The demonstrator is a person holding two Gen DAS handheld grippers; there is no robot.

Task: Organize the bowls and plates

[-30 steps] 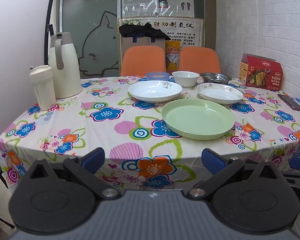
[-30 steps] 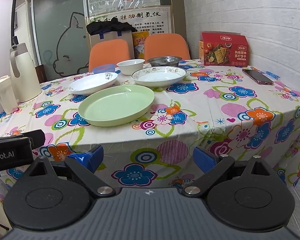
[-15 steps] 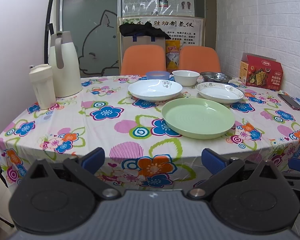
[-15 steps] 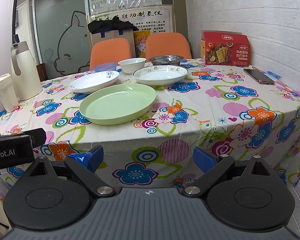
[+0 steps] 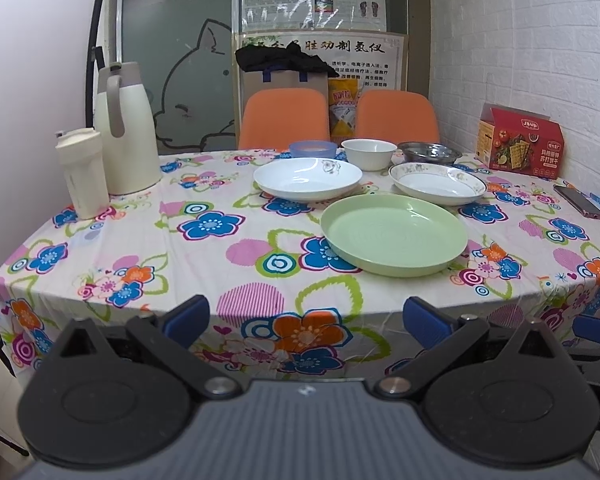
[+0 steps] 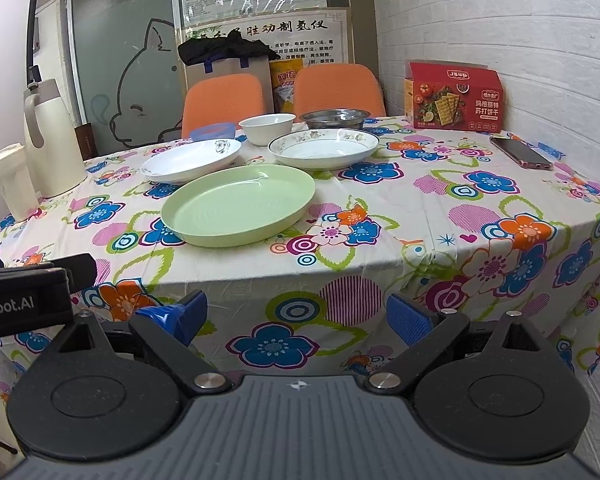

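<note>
Left gripper [image 5: 306, 316] and right gripper [image 6: 298, 316] gape wide and empty at bottom frame; round pale-green plastic plate [image 5: 394, 234] sits centre

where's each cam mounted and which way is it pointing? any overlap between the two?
Left wrist: on the left tongs, off the table's near edge, facing across it at the green plate; its own open blue-tipped fingers show.
Right wrist: on the right tongs, further right, facing the same way; its open fingers show, plus the left tongs' body at the left edge.
Shared: green plate, both white plates, white bowl, phone, red box.
</note>
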